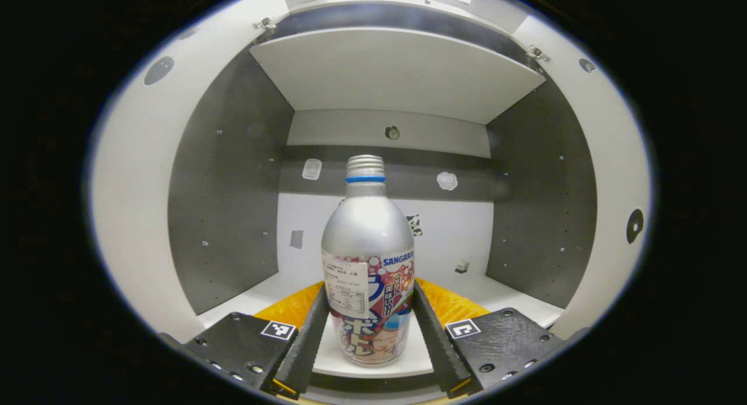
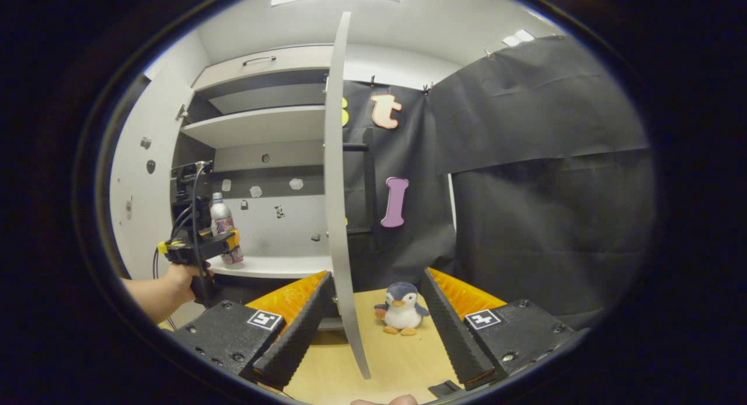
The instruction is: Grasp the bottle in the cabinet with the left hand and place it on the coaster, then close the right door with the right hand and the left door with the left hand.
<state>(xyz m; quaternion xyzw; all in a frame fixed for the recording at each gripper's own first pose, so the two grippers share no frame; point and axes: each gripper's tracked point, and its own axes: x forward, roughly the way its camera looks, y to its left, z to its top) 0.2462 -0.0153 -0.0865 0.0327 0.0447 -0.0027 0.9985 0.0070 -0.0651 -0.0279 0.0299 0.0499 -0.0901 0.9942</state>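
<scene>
Cabinet (image 1: 233,218) open, both doors swung out; bottle (image 1: 367,265) upright on lower shelf, between left gripper (image 1: 367,335) fingers, which look just touching its sides, grip unconfirmed. Squeeze at label height, lift straight, keep vertical. Right gripper (image 2: 373,329) wide open, straddling right door (image 2: 338,218) edge. Label legible: "SANGARIA".

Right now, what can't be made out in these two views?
- Left claw on the bottle: left gripper view doesn't settle whether the fingers press or only flank it.
- Same grip in right gripper view: too small, and the claw's body covers it.
- Cabinet interior right of the open right door: hidden by the door, right gripper view.
</scene>
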